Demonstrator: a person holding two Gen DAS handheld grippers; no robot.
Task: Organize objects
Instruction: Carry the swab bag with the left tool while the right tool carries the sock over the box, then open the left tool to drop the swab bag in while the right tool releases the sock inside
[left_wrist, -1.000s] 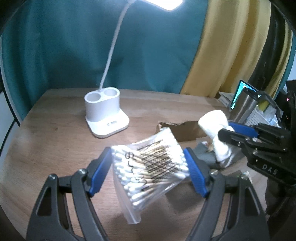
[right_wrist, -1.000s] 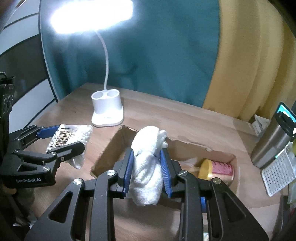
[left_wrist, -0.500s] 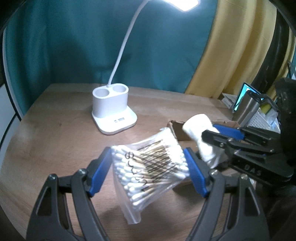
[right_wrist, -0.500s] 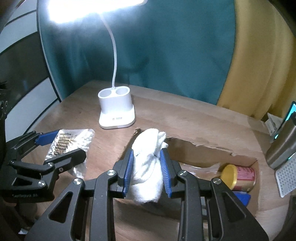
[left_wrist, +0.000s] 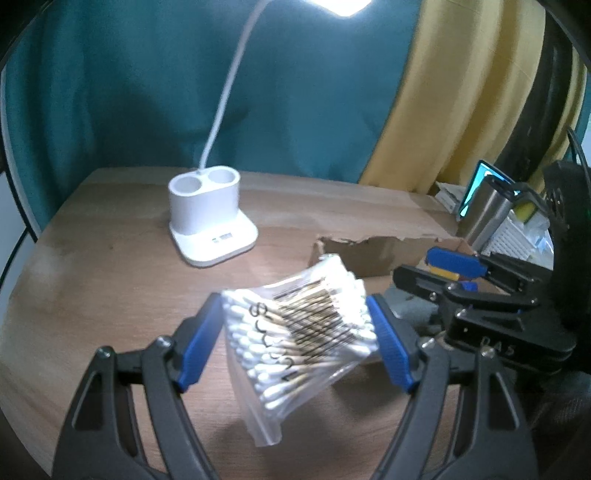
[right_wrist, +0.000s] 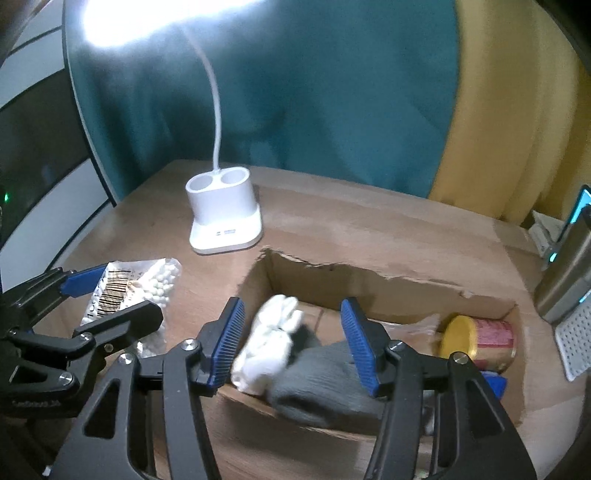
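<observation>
On my left side, the left gripper (left_wrist: 295, 343) has its jaws clamped on the clear bag of cotton swabs (left_wrist: 301, 328), held clear above the counter (left_wrist: 92, 295) toward its left edge, well short of the cardboard box (right_wrist: 369, 291). I judge the main risk here: the bag is slippery film pinched across its swab ends, hanging tilted, so it could slide out or swivel when I carry it rightward, and its loose lower flap could catch the box's torn near wall. The left gripper points forward and down at a moderate slant. Moving right, the right gripper (right_wrist: 293, 341) slants down likewise over the box's left half; its jaws are opening, and the white sock (right_wrist: 267, 349) sits between them untouched, resting in the box against a grey cloth (right_wrist: 325, 384). I suspect the sock may be leaning on the near wall and could spill over. A yellow-lidded jar (right_wrist: 478, 341) lies farther right in the box.
</observation>
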